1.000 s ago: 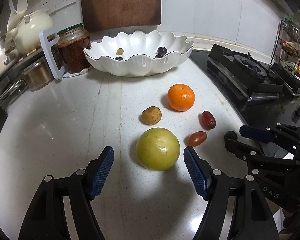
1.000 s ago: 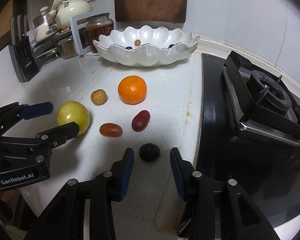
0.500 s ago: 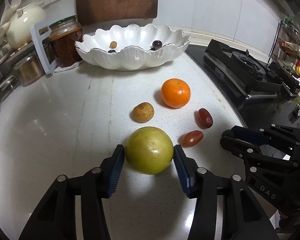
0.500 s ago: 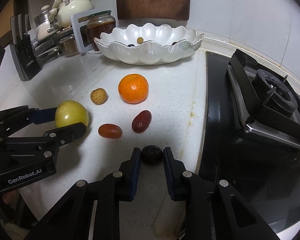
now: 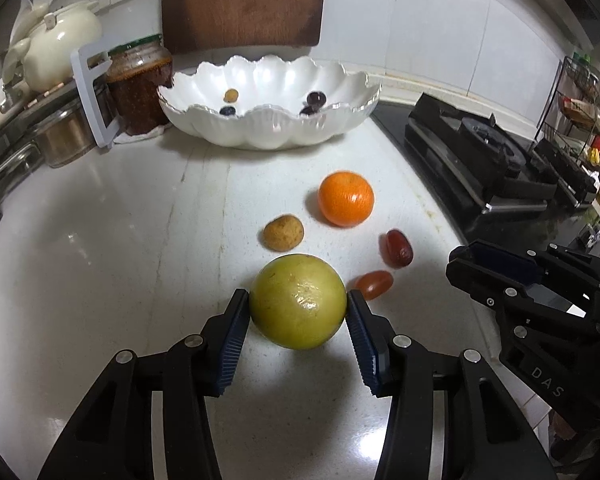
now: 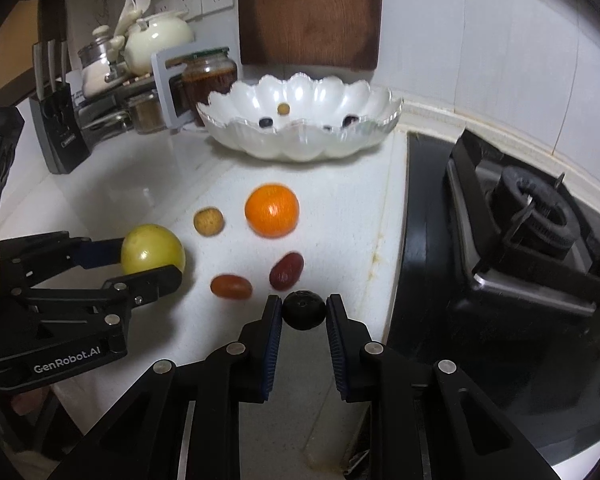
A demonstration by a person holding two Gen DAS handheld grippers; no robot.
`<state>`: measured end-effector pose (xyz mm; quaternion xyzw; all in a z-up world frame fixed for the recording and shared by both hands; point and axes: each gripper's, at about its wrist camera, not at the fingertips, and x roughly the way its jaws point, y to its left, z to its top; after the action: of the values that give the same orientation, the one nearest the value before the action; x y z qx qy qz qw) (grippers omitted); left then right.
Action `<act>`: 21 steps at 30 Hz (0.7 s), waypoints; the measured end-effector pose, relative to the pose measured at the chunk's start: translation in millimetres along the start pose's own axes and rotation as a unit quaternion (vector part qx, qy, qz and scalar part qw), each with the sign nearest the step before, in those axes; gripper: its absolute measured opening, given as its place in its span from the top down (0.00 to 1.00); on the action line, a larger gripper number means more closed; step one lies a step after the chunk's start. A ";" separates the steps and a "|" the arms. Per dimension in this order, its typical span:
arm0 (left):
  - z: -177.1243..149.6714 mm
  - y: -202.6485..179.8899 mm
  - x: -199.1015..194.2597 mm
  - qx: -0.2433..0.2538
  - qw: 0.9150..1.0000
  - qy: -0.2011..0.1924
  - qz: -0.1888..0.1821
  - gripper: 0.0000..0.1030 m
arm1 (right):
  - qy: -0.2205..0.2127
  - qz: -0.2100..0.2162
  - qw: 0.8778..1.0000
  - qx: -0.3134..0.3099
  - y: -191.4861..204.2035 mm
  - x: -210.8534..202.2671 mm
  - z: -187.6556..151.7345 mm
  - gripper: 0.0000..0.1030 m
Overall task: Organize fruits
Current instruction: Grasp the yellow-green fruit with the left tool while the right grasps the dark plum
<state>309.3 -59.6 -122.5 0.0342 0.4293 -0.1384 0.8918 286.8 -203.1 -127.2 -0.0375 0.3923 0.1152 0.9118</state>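
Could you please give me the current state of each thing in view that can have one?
Left gripper: shut on the yellow-green fruit.
Right gripper: shut on the dark berry.
Orange: loose on the counter.
Brown fruit: loose on the counter.
Red date: lying on the counter.
Tomato: lying on the counter.
Bowl: upright, holding a few small fruits.
Jar: lidded, upright.

white counter (image 5: 100, 280) bears scalloped bowl (image 5: 268, 132), orange (image 5: 345, 199), jar (image 5: 140, 84), small fruits.

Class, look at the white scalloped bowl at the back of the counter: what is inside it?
Inside the white bowl lie a small tan fruit, a dark berry and two dark fruits. Its front rim hides the bottom nearest the camera.
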 end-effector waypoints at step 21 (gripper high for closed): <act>50.4 12.3 -47.7 -0.014 0.995 -0.102 0.020 0.53 | -0.112 -0.011 0.993 -0.022 5.6 -40.8 53.1 0.77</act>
<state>322.5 -46.5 -54.6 0.0158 0.3374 -0.1173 0.9339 295.8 -196.6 -60.9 -0.0487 0.2846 0.1176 0.9502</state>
